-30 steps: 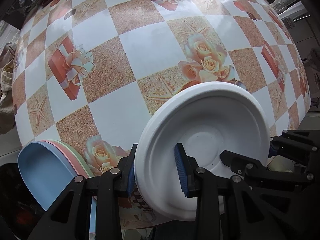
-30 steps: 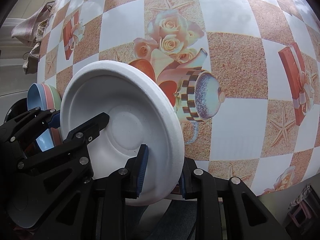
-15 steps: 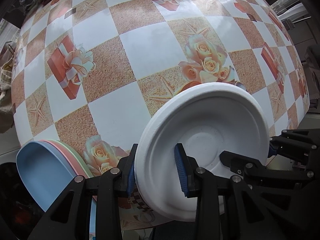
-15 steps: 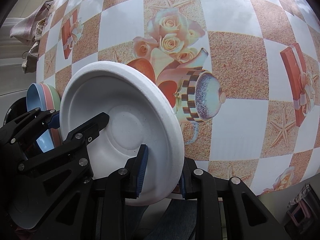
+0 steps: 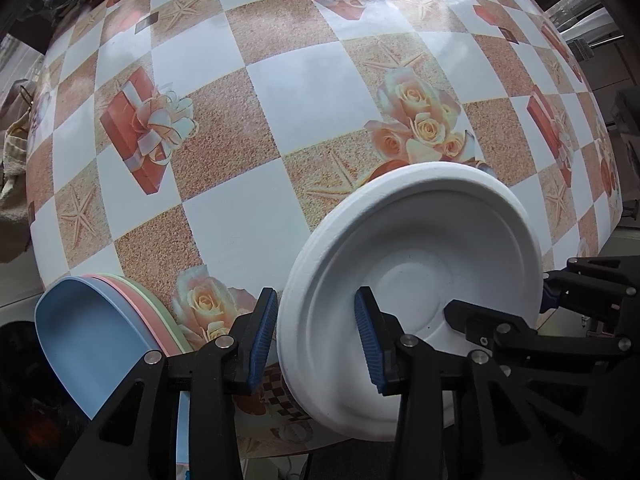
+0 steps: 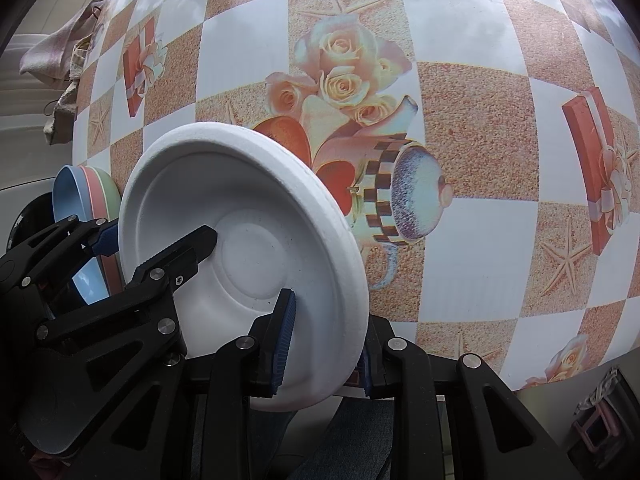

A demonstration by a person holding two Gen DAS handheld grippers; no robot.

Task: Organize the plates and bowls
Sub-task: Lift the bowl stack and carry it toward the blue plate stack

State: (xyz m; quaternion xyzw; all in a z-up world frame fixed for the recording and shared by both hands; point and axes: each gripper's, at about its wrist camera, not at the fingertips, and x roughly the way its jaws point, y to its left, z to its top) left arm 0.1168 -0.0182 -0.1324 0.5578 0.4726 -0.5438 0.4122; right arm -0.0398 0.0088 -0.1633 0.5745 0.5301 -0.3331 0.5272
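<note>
A white foam bowl (image 5: 420, 264) is held tilted above the near edge of the table, its hollow facing me. My left gripper (image 5: 316, 338) is shut on its left rim. My right gripper (image 6: 324, 340) is shut on its right rim; the bowl shows in the right wrist view (image 6: 240, 248) too. Each gripper's black fingers show in the other's view. A stack of blue, pink and green plates (image 5: 100, 324) sits at the table's near left edge, also seen in the right wrist view (image 6: 86, 188).
The table (image 5: 280, 92) wears a checked cloth printed with roses, gift boxes and starfish. Cloth bags hang off its far left side (image 6: 60, 64). A small pink object (image 6: 600, 428) lies on the floor at the right.
The bowl and both grippers have drifted slightly; the grips are unchanged.
</note>
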